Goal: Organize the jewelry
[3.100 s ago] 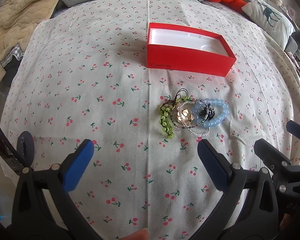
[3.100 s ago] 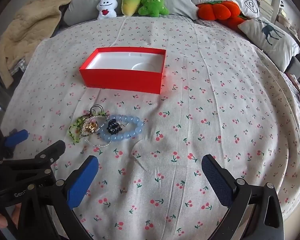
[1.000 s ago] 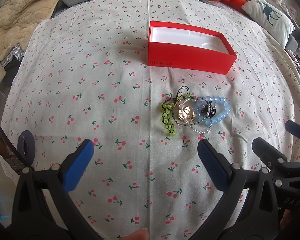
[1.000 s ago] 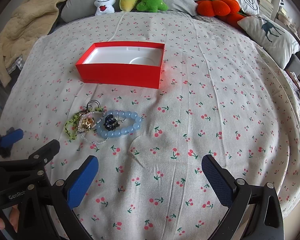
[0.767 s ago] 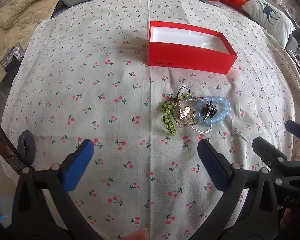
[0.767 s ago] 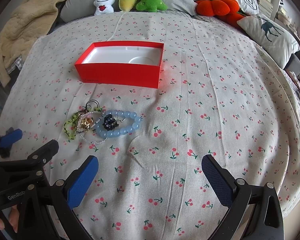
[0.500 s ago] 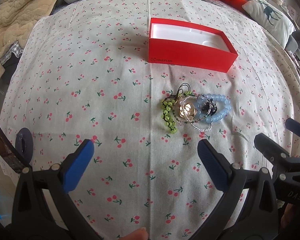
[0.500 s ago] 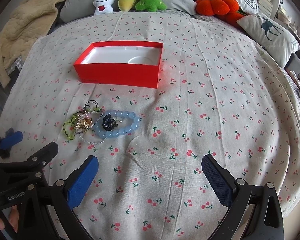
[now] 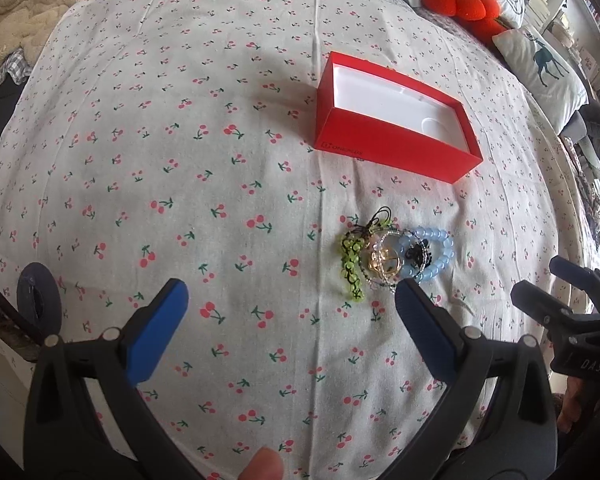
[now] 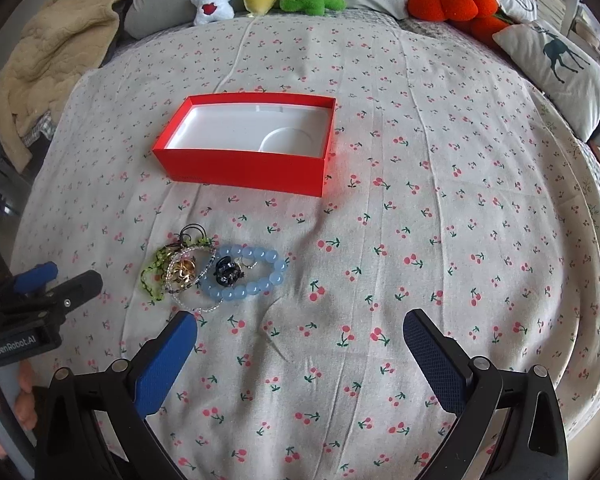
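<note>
Jewelry in a small tangled pile is lying on my cherry-print bedsheet, near the open red cardboard box. I am holding both the left gripper and right gripper wide open, gripping nothing.

The left gripper hangs over a cherry-print bedsheet, its blue-padded jaws spread wide with nothing between them. Just beyond the right fingertip lies a tangle of jewelry: a green beaded strand on the left, a gold piece in the middle, a pale blue bead bracelet on the right. Farther off sits an open red box with a white lining. The right gripper shows at the right edge, and plush toys line the far side.
</note>
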`<action>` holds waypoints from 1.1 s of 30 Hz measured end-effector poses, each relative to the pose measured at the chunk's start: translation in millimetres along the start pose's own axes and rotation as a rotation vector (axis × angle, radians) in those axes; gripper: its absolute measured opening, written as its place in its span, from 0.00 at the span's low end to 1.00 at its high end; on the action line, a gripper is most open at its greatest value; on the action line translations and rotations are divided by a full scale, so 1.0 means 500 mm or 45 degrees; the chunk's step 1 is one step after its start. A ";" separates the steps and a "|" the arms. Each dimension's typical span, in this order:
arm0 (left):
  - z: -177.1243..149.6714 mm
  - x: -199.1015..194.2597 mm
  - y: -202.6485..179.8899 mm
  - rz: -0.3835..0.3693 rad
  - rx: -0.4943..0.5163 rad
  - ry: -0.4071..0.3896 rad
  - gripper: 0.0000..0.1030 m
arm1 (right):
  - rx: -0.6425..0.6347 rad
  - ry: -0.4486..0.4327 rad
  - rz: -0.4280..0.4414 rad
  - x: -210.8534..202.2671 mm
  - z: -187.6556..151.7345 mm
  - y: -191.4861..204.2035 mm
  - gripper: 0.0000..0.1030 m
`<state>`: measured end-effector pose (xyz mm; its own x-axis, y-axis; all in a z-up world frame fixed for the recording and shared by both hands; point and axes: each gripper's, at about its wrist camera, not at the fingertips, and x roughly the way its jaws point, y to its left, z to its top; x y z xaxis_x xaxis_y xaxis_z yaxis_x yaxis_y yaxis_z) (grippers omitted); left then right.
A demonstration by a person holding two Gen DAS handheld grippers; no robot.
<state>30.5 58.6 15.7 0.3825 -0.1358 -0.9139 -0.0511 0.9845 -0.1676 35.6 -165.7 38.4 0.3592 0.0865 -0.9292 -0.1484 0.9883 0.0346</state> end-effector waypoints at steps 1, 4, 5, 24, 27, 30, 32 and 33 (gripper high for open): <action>0.005 0.003 0.001 -0.009 0.005 0.011 1.00 | 0.009 0.016 0.013 0.007 0.004 -0.003 1.00; 0.020 0.018 0.000 -0.030 0.023 0.033 0.99 | 0.044 0.042 0.041 0.030 0.021 -0.010 1.00; 0.024 0.023 -0.001 -0.048 0.027 0.038 0.99 | 0.052 0.049 0.050 0.040 0.027 -0.011 1.00; 0.025 0.127 -0.030 -0.325 0.030 0.263 0.26 | 0.199 0.190 0.373 0.149 0.072 -0.016 0.62; 0.026 0.129 -0.036 -0.302 0.037 0.253 0.17 | 0.169 0.198 0.410 0.152 0.074 0.017 0.53; 0.027 0.130 -0.038 -0.291 0.043 0.248 0.12 | 0.148 0.211 0.422 0.157 0.073 0.042 0.43; 0.027 0.128 -0.036 -0.286 0.041 0.245 0.12 | 0.140 0.226 0.408 0.164 0.074 0.052 0.37; 0.027 0.128 -0.035 -0.285 0.040 0.243 0.12 | 0.143 0.233 0.406 0.168 0.075 0.056 0.35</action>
<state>68.4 34.3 -35.0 0.2002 -0.3657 -0.9089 0.0444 0.9302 -0.3645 96.1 -126.1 -25.0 0.1396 0.3782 -0.9151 -0.1208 0.9238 0.3634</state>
